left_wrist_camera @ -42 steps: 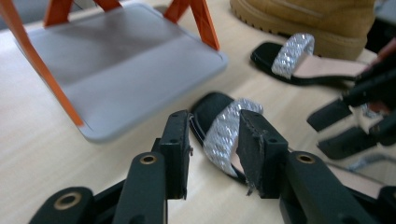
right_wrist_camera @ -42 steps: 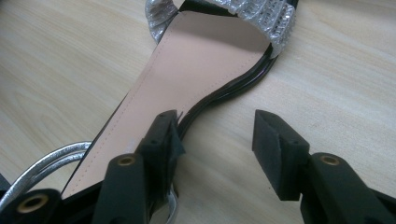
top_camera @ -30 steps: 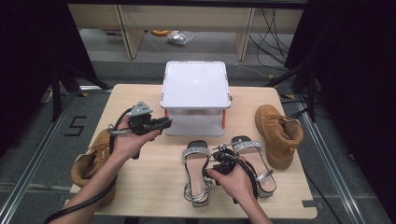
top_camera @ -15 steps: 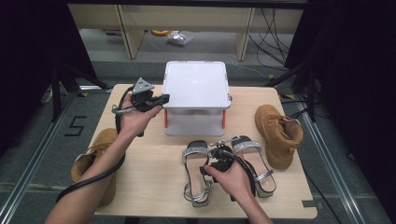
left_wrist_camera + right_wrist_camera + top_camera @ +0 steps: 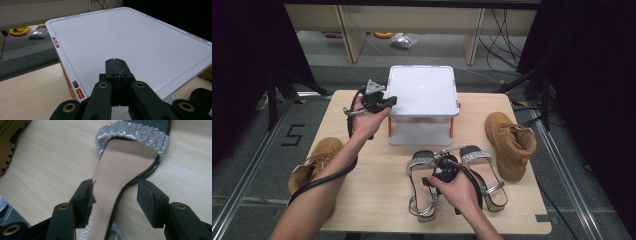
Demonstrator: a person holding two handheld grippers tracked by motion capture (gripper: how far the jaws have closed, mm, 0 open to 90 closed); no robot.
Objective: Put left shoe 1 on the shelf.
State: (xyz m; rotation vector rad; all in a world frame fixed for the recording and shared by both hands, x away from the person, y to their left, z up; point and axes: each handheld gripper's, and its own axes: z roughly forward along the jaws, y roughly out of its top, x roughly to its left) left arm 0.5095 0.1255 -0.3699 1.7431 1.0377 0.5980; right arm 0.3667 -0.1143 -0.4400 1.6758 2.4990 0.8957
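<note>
Left tongs (image 5: 116, 68) closed and empty over the white box (image 5: 422, 92); right tongs (image 5: 115, 195) open astride a sandal (image 5: 120, 175), its heel cut off from sight.

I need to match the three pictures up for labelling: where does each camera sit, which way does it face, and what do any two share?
High view: above the person's side, facing forward and down on the table; both forearms enter from below.
Left gripper view: rides the left claw, jaws shut, looking across the white box.
Right gripper view: rides the right claw, jaws open astride a sandal.
Shared: high and left views both show the box.
</note>
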